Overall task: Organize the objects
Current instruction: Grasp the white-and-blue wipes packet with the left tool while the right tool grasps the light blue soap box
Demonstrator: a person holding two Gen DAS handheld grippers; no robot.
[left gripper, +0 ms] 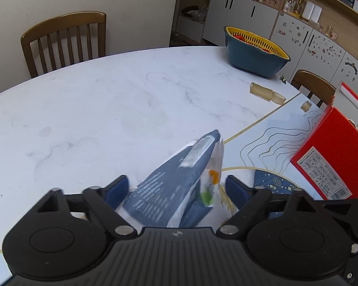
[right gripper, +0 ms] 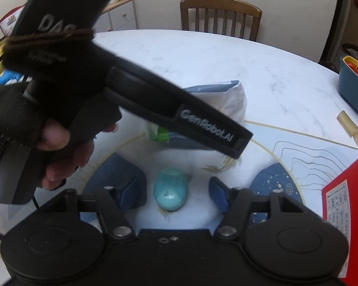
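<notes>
Left wrist: hand-held gripper (left gripper: 176, 188) gapes around pouch (left gripper: 179, 183) on marble table (left gripper: 107, 109).

Soft even indoor light, faint shadows, strong fisheye bending at edges, motion-blurred packet (left gripper: 183, 181)

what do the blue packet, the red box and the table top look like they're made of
Blue packet: thin plastic film, glossy, by its creases and a see-through edge.
Red box: probably cardboard, smooth matte, with flat folded panels and a stuck-on paper label.
Table top: marble-look white slab with grey veins, slight sheen; real stone or printed surface, hard to say.
</notes>
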